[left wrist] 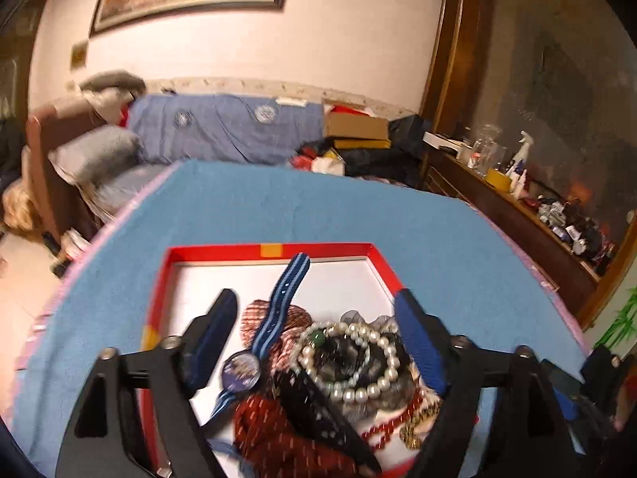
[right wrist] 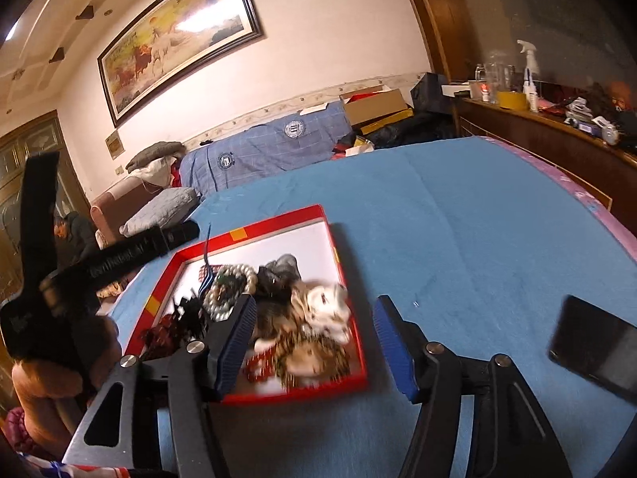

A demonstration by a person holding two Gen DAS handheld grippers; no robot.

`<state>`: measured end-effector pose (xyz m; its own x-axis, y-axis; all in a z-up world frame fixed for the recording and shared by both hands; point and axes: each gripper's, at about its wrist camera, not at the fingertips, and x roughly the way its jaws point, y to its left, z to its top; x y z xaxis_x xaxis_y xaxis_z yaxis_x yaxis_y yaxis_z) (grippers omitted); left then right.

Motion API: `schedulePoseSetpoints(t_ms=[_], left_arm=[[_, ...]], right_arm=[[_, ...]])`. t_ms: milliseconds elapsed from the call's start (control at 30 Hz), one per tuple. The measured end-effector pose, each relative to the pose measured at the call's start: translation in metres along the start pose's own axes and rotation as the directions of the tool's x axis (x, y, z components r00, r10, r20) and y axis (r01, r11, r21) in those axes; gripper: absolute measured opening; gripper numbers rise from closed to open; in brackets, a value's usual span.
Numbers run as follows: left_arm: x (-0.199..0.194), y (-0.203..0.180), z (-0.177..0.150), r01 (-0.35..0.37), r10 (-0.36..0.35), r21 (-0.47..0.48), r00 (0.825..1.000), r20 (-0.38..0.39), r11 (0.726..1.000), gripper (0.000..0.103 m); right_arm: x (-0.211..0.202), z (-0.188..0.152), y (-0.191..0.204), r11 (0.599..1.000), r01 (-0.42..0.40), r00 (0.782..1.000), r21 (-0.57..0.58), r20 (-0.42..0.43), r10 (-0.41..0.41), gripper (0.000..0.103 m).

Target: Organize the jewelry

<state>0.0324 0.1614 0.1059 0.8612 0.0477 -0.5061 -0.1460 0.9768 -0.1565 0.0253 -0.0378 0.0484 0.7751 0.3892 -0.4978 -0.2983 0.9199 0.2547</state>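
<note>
Jewelry [left wrist: 342,362] lies heaped in one red-rimmed, white-floored box [left wrist: 274,249] near the front edge of a surface spread with blue towelling [right wrist: 458,219]. Behind stand a sofa [right wrist: 258,151], a framed painting [right wrist: 175,36] and a cluttered wooden sideboard [right wrist: 549,135]. One pearl string [left wrist: 358,358], one striped-strap watch [left wrist: 254,354]. One black phone [right wrist: 597,342] near the right edge. Left gripper [left wrist: 318,342] and right gripper [right wrist: 314,342]: fingers wide apart, empty.

A table under a blue cloth [right wrist: 458,219] carried a red tray [right wrist: 278,215] of jewelry; a dark phone [right wrist: 597,342] lay well apart from it.
</note>
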Motion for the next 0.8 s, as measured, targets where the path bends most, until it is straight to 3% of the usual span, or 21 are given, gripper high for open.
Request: schedulePoseSetpoints(t_ms=[67,233,467,600,733,800], left_arm=[[-0.025,-0.009,-0.009,-0.002,0.001,0.033,1.000,0.026,0.999,0.089],[-0.087,-0.024,-0.045,-0.027,0.023,0.088,0.998,0.056,0.996,0.102],[-0.134,-0.036,-0.097,-0.135,0.132,0.157,0.991,0.034,0.978,0.103],[-0.145,-0.036,-0.117,-0.074,0.079,0.165,0.997,-0.027,0.984,0.103],[-0.151,-0.040,-0.133,-0.137,0.143,0.160,0.989,-0.026,0.978,0.103],[-0.152,-0.041,-0.136,-0.121,0.131,0.168,0.990,-0.045,0.978,0.103]], right_arm=[[-0.018,-0.005,0.002,0.999,0.029,1.000,-0.038,-0.002,-0.029,0.085],[-0.064,-0.017,0.005,0.991,0.094,0.996,-0.097,0.008,-0.094,0.095],[-0.103,-0.049,0.000,0.990,0.125,0.991,-0.069,-0.038,-0.128,0.097],[-0.114,-0.065,0.002,0.989,0.129,0.989,-0.076,-0.069,-0.135,0.097],[-0.120,-0.072,0.004,0.985,0.134,0.987,-0.109,-0.074,-0.142,0.097],[-0.124,-0.071,0.003,0.985,0.133,0.988,-0.109,-0.066,-0.141,0.097]])
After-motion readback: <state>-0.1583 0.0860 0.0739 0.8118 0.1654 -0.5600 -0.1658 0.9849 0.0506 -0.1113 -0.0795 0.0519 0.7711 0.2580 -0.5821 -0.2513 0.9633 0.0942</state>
